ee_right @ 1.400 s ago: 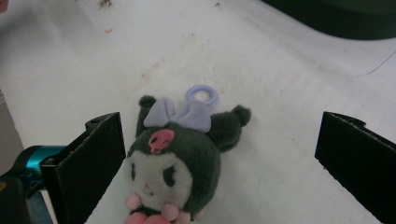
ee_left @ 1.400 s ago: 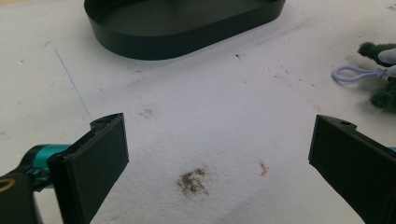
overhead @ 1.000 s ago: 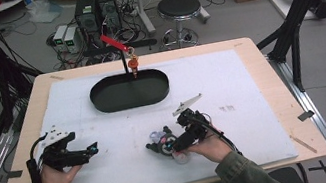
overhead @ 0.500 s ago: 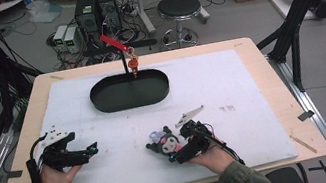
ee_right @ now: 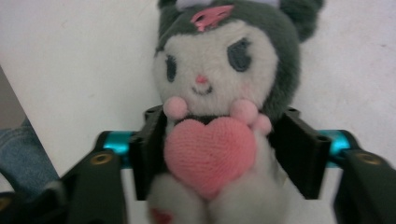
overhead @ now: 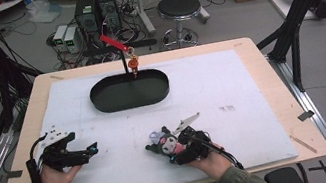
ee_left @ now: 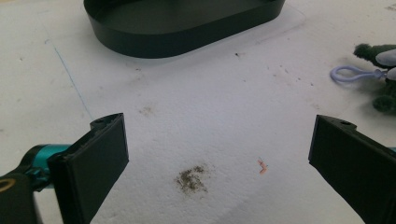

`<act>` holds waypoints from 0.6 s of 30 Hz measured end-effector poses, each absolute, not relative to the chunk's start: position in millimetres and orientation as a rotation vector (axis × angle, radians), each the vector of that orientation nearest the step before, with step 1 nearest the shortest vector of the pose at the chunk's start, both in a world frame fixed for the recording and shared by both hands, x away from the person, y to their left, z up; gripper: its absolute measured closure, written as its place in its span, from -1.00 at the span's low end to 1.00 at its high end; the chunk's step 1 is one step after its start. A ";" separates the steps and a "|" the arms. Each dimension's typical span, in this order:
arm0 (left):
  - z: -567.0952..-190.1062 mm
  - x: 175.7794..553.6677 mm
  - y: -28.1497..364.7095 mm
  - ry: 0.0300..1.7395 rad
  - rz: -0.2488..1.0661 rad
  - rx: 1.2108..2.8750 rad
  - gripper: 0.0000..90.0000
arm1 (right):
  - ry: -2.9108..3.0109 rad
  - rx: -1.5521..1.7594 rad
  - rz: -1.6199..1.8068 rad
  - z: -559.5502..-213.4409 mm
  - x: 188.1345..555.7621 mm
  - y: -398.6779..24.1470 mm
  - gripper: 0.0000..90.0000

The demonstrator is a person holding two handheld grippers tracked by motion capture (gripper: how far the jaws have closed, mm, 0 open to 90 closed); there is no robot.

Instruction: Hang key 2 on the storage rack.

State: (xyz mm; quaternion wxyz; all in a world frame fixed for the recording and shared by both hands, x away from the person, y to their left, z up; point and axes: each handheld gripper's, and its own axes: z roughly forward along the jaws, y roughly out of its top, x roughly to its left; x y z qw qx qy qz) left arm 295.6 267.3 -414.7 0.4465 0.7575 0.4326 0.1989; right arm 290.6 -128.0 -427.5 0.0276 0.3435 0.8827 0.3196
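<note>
A small plush toy (overhead: 167,144) with a dark hood, white face and pink heart lies on the white mat (overhead: 231,84) near the table's front edge, a little right of the middle. The right gripper (overhead: 182,151) has just been closing its jaws and now presses on the toy's body from both sides, the heart between the pads. A lilac loop (ee_left: 350,74) trails from the toy's head. The left gripper (overhead: 78,154) rests near the front left corner, jaws wide apart with nothing between them. A black oval tray (overhead: 129,90) sits toward the far edge, well apart from both.
</note>
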 end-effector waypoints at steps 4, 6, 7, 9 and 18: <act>-414.7 295.8 267.3 1.070 0.496 1.884 -0.89 | 2.734 1.090 1.053 -421.3 291.5 -131.3 -0.01; -414.7 295.7 267.2 1.070 0.496 1.885 -0.89 | 2.726 1.083 1.066 -417.7 291.6 -132.6 0.00; -414.6 295.6 267.2 1.070 0.497 1.884 -0.89 | 2.719 1.081 1.075 -416.0 291.8 -133.4 0.00; -414.5 295.6 267.5 1.070 0.494 1.881 -0.89 | 2.710 1.090 1.088 -412.1 292.2 -135.6 0.00; -414.5 295.6 267.5 1.077 0.491 1.878 -0.89 | 2.638 1.131 1.196 -389.5 299.4 -151.0 0.01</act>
